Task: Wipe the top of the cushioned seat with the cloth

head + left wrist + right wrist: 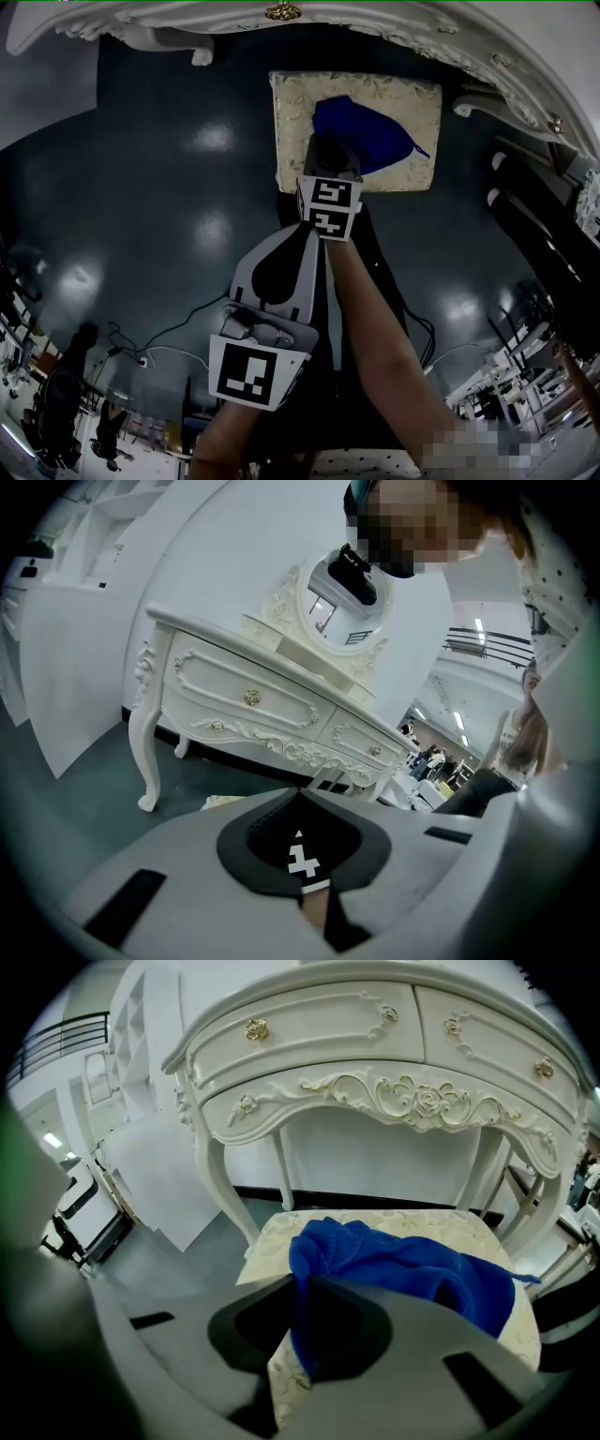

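Cloth (pixel 403 1269) pinched at its near fold in clenched jaws of right gripper (pixel 296 1288), bunched mid-top of cushioned seat (pixel 267 1241) by its near edge. Left gripper (pixel 299 797) closed on nothing, well back. Wiping seemingly underway; left side and far corners probably remaining.

The cloth (pixel 403 1274) is plush, perhaps terry; the seat cover (pixel 412 103) matt woven fabric; the floor (pixel 178 197) glossy.

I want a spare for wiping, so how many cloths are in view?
1. The blue cloth lies bunched on the cushioned seat, with one end pinched in the right claw. No other shows, though one may be hidden.
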